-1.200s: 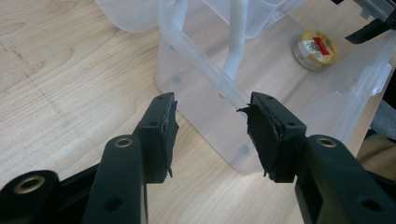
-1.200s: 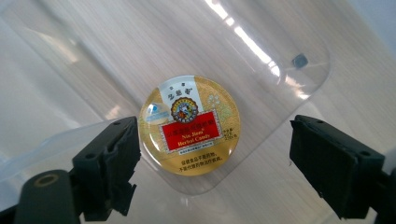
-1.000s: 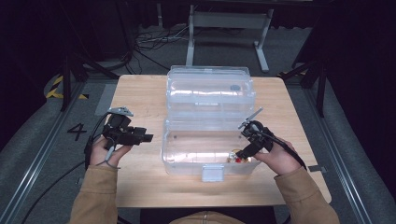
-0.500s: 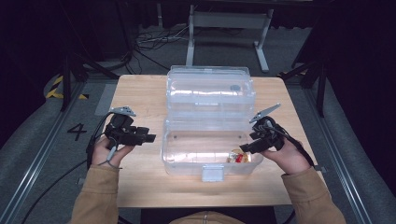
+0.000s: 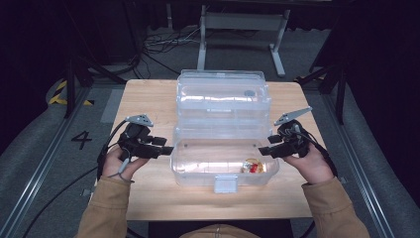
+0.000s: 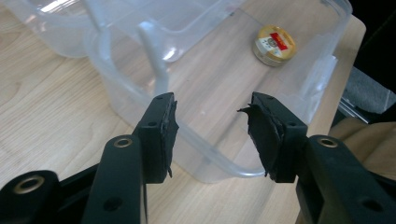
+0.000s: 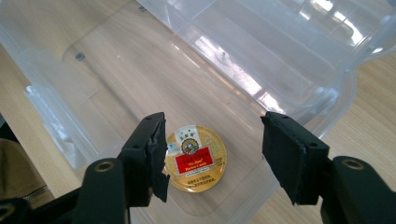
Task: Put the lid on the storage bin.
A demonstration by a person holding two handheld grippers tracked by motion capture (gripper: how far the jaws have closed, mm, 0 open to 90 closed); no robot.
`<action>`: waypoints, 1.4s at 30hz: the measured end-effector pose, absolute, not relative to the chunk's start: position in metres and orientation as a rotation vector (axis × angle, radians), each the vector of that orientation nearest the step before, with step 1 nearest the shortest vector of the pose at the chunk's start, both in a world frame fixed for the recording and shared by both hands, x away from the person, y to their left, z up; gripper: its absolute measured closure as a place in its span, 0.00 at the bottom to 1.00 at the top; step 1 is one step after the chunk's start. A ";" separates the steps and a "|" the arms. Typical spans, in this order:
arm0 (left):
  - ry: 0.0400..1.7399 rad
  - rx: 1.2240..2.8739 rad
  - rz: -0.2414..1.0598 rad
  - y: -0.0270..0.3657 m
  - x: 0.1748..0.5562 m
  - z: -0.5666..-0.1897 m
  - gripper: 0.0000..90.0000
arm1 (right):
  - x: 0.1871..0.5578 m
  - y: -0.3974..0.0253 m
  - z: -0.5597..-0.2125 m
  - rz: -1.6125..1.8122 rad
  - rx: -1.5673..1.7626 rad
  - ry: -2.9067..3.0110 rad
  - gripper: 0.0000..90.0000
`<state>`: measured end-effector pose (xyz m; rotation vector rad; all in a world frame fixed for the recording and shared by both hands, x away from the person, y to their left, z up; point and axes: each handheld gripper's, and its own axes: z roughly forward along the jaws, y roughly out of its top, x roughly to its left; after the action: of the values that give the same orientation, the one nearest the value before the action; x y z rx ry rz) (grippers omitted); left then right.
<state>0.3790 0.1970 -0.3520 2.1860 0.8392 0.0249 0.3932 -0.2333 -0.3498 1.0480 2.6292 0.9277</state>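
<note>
A clear box (image 5: 224,161) with its lid (image 5: 223,96) swung open toward 12 o'clock is seen at the middle of the table (image 5: 148,99) in the high view. A round gold tin (image 5: 252,166) with a red label is seen lying flat on the box floor, toward the 4 o'clock corner.

The left gripper (image 5: 166,149) is held at 9 o'clock of the box, just beside its end wall, pointed toward 3 o'clock. In the left gripper view its jaws are seen spread wide with nothing between the pads; the box's near rim (image 6: 205,149) is framed between them, and the tin (image 6: 274,44) is seen at 1 o'clock, well apart.

The right gripper (image 5: 265,151) is held at 3 o'clock of the box, its tips at the rim. In the right gripper view its jaws are seen wide apart and empty above the box, with the tin (image 7: 196,157) lying below, just beside the left pad (image 7: 156,154); no contact can be made out.
</note>
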 end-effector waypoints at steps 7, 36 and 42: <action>0.749 2.252 -0.010 0.172 0.373 -0.352 0.57 | 0.393 -0.235 -0.350 0.932 1.050 2.629 0.44; 0.543 2.511 -0.194 0.111 0.368 -0.389 0.57 | 0.390 -0.235 -0.338 1.090 0.954 2.625 0.44; 0.542 2.543 -0.219 0.106 0.369 -0.397 0.58 | 0.391 -0.233 -0.337 1.122 0.942 2.635 0.41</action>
<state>0.3687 0.1063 -0.3973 2.5432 0.5420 -0.2188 0.3912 -0.2328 -0.3366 0.9420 2.6352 1.1216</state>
